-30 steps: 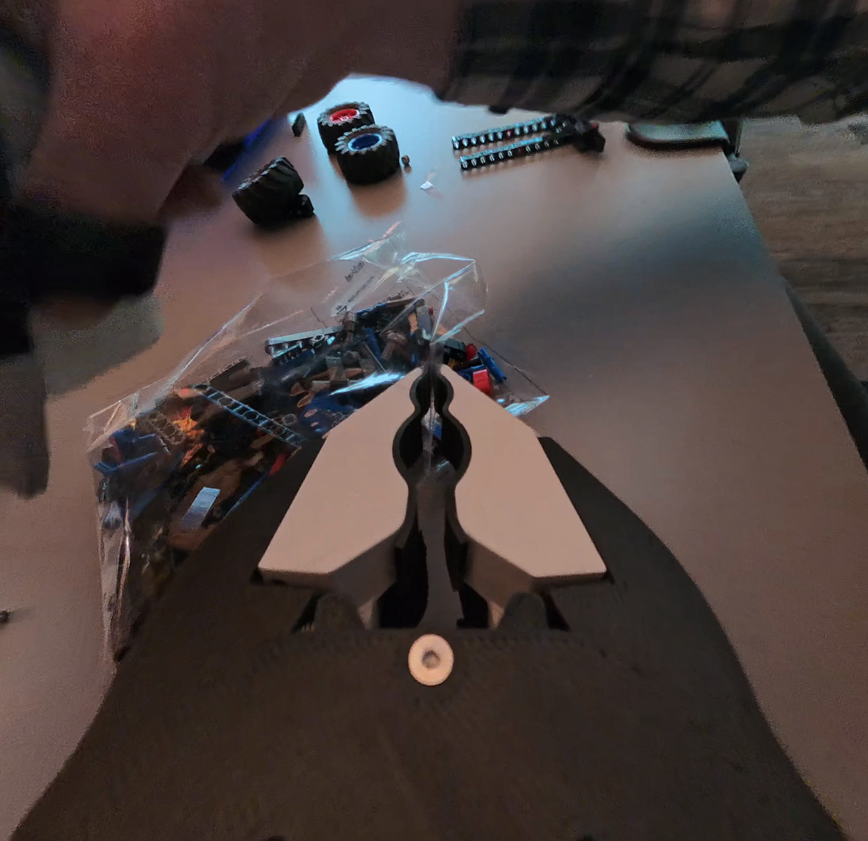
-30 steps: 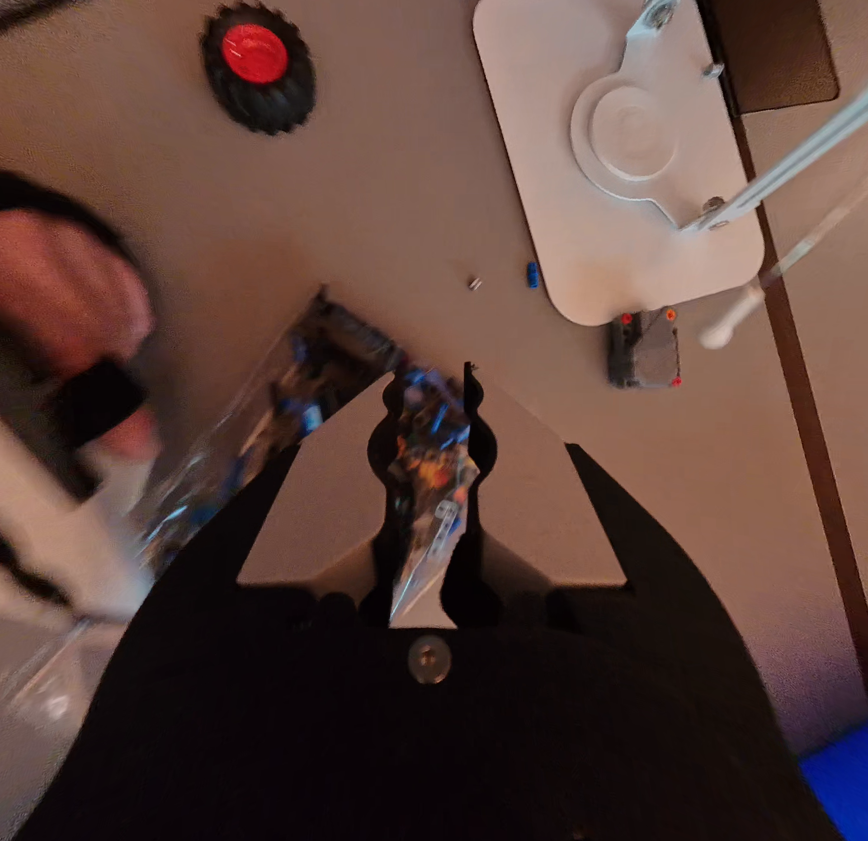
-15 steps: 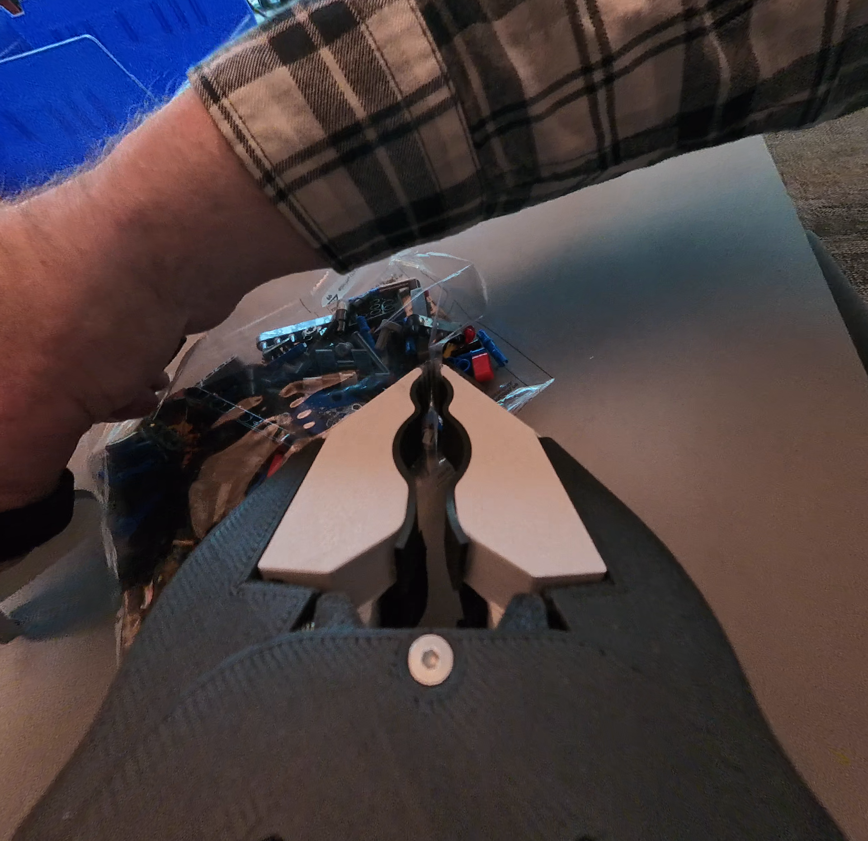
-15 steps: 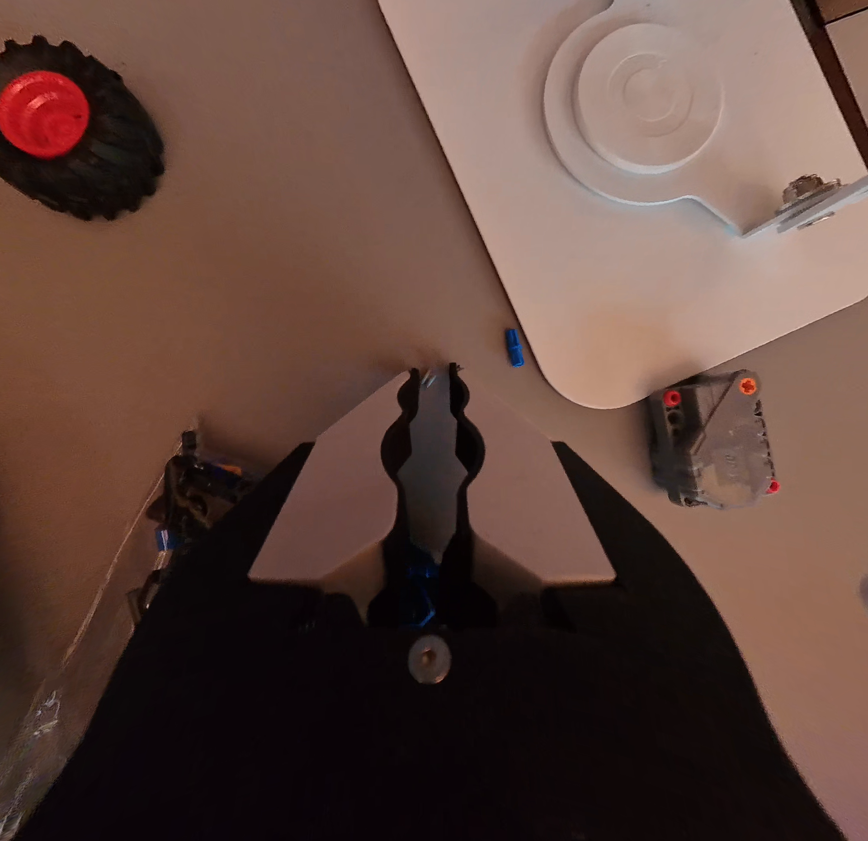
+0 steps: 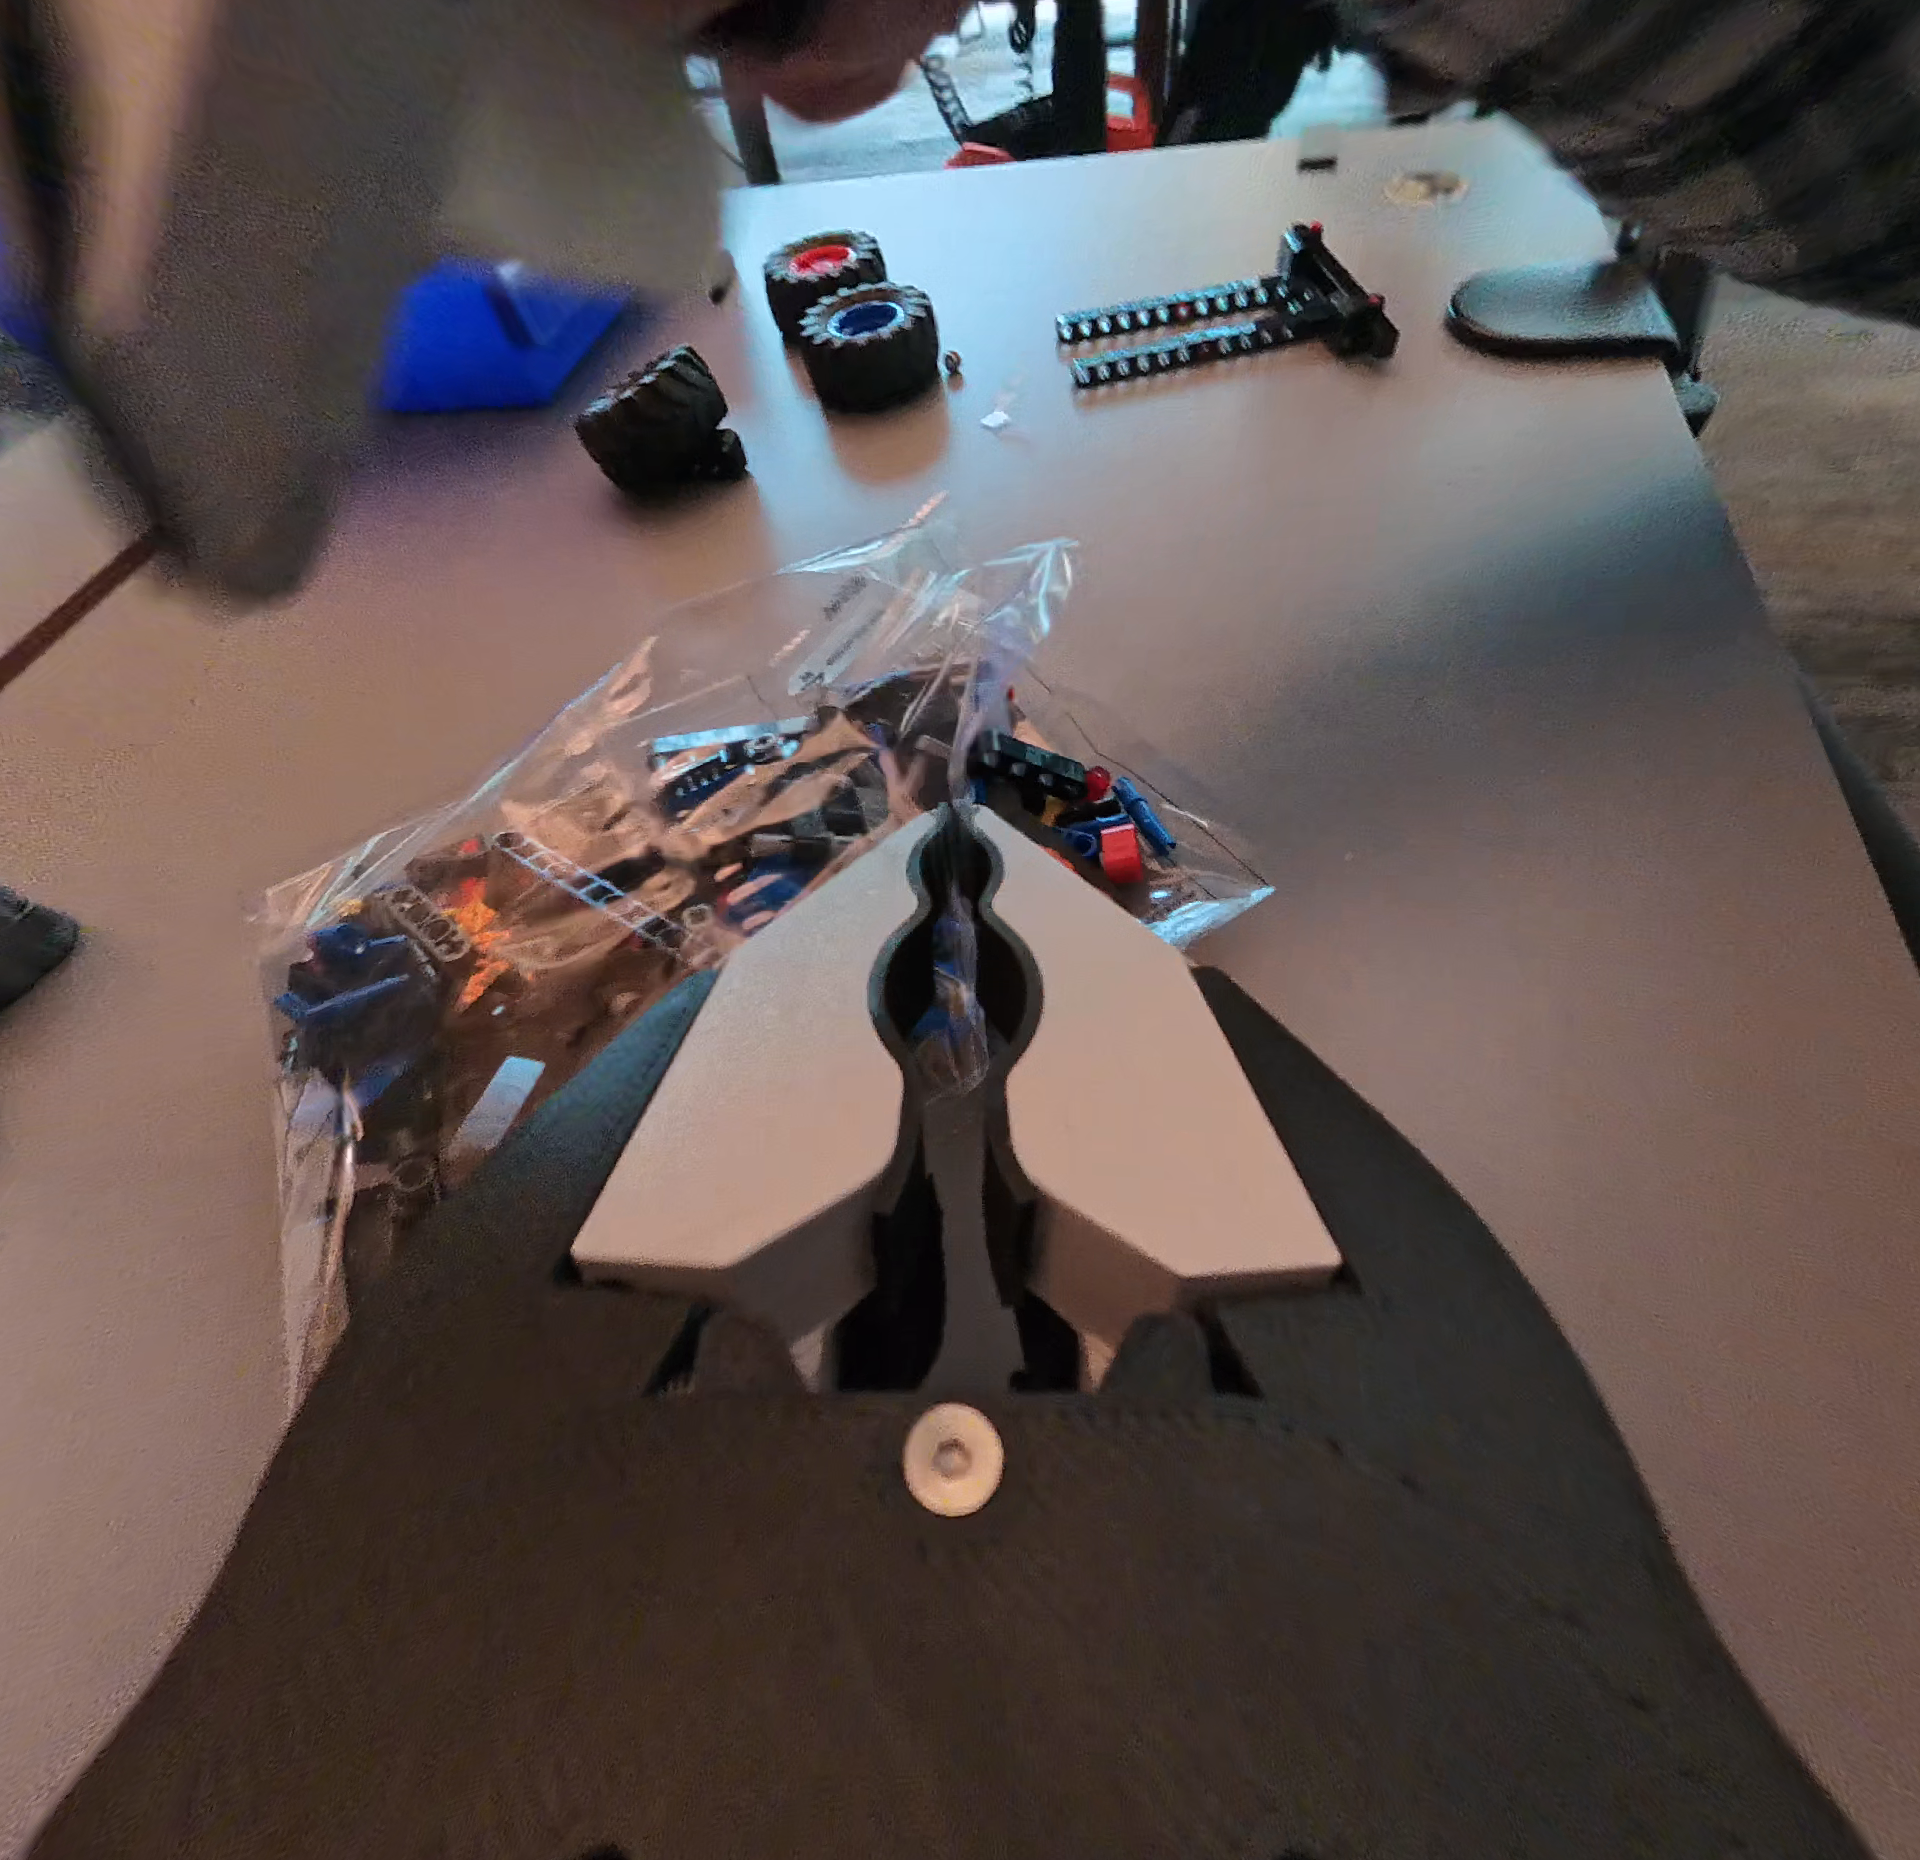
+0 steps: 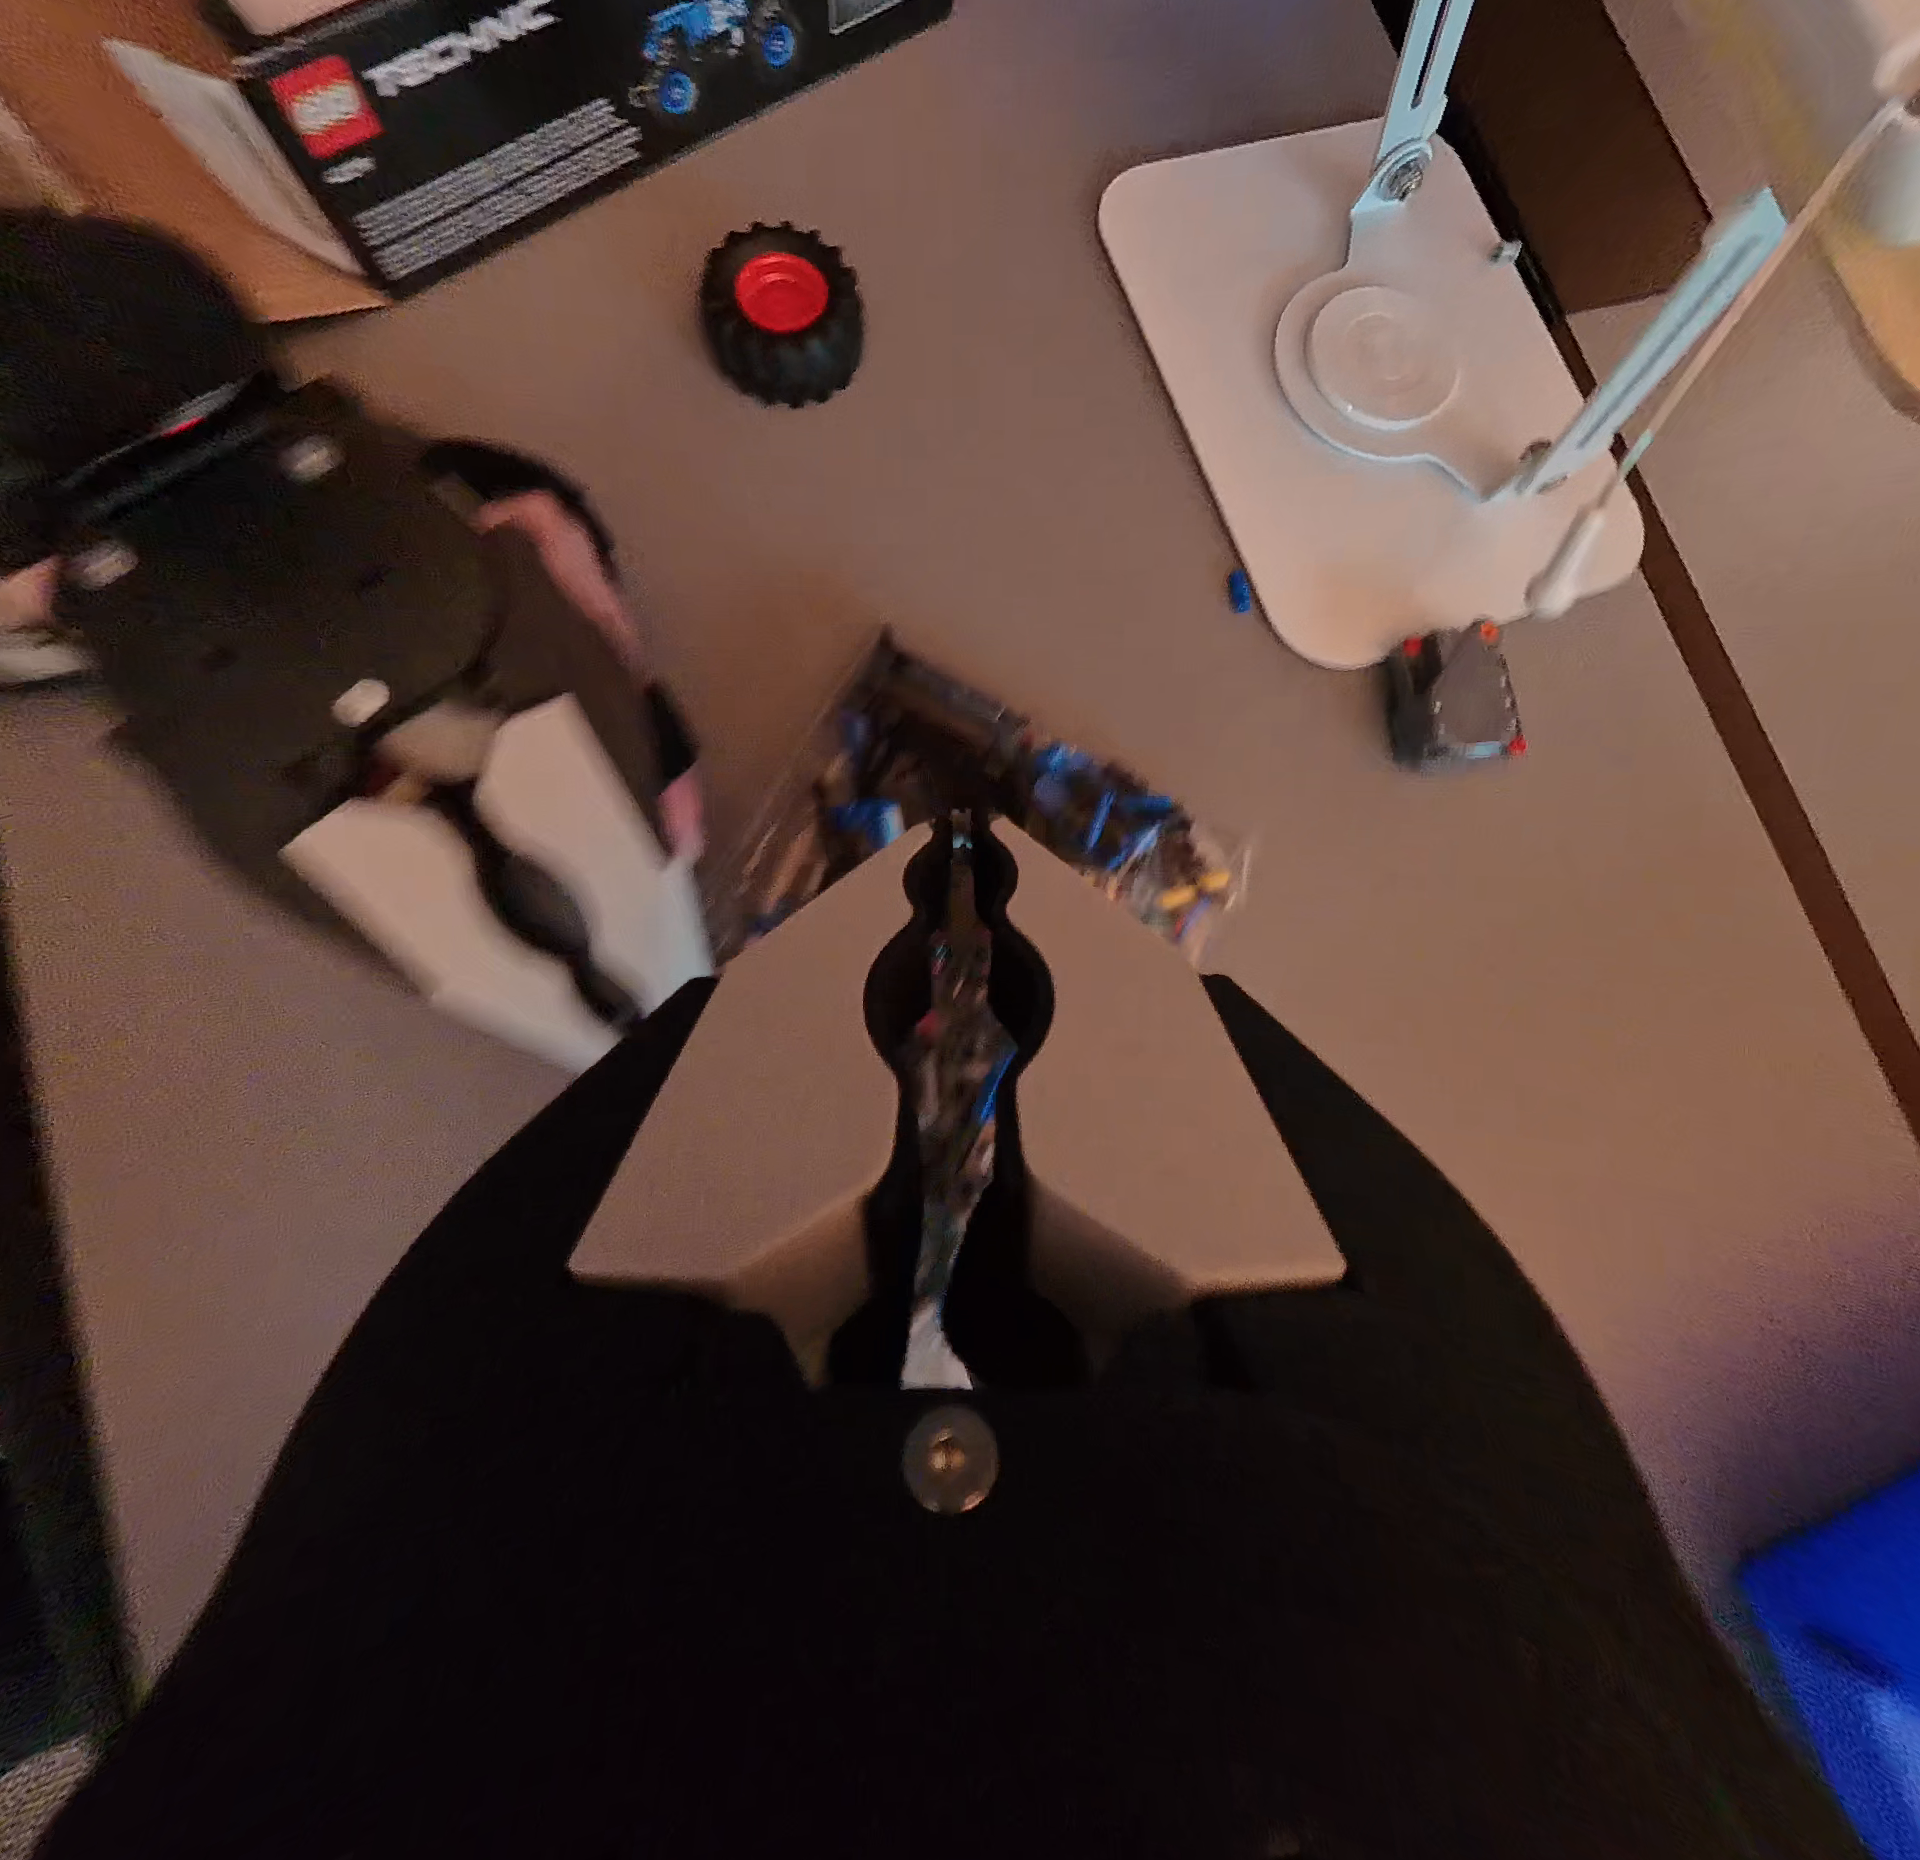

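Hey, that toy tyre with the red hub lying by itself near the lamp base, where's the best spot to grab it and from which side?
Probably from straight above, jaws closing across the black tread on opposite sides. The tyre with the red hub lies flat on the table, hub up, with bare surface all round, so its round wall is reachable. The knobbly tread should resist slipping; the smooth red hub offers less purchase.

A large grey-and-tan blurred shape (image 5: 312, 252) fills the left wrist view's upper left corner. The other black-and-white tool (image 6: 343, 688) shows blurred, cut by the right wrist view's left edge.
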### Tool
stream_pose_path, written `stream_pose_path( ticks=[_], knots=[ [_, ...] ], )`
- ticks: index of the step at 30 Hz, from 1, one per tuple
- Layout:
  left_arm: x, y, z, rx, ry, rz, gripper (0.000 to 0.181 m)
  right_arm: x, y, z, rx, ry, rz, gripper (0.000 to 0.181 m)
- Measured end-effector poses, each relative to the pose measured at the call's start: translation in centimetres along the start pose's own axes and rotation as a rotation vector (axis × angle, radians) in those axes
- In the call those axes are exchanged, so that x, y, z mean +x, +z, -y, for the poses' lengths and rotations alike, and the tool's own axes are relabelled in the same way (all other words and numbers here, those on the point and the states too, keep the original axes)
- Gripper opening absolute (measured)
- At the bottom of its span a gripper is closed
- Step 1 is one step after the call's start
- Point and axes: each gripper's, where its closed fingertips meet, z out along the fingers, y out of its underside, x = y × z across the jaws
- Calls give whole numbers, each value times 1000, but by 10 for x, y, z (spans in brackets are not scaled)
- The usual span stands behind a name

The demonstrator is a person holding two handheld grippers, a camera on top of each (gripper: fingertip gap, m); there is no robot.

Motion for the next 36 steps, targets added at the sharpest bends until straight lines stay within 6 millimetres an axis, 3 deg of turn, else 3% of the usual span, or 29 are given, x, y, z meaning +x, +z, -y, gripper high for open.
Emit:
stream_pose_path(
  ticks=[3, 6, 10, 12, 14, 16, 21, 24, 27, 30, 33, 36],
  knots=[
    [-11, -4, 5, 40, -65, 27, 0, -23, -43, -26, -1, 11, -4, 1],
    [-22, -9, 9, 85, -129, 56, 0, -46, -62, -58, -23, 24, 15, 0],
    [-30, -14, 13, 126, -178, 75, 0, -63, -41, -90, -66, 62, 72, 1],
    [-29, -13, 13, 125, -174, 71, 0, -49, -20, -102, -107, 62, -8, 1],
    [-28, -13, 13, 125, -167, 69, 0, -36, -8, -121, -209, 59, -64, 15],
    [-28, -14, 13, 129, -167, 65, 0, -36, -14, -114, -176, 80, -47, 10],
    [-23, -9, 10, 99, -142, 55, 0, -21, -57, -72, -38, 70, -98, 7],
    [-18, -7, 9, 80, -114, 41, 0, -9, -61, -45, -5, 17, -131, 12],
    [-13, -4, 7, 61, -84, 24, 0, 1, -43, -3, 25, -36, -146, 13],
    [-6, -1, 4, 37, -42, 7, 0, 13, 4, 27, -39, -73, -133, 18],
    [-3, 1, 3, 24, -17, 2, 0, 40, 66, 32, -168, -103, -153, 30],
    [-4, 0, 3, 32, -32, 1, 0, 67, 120, 12, -286, -48, -155, 36]
  ],
)
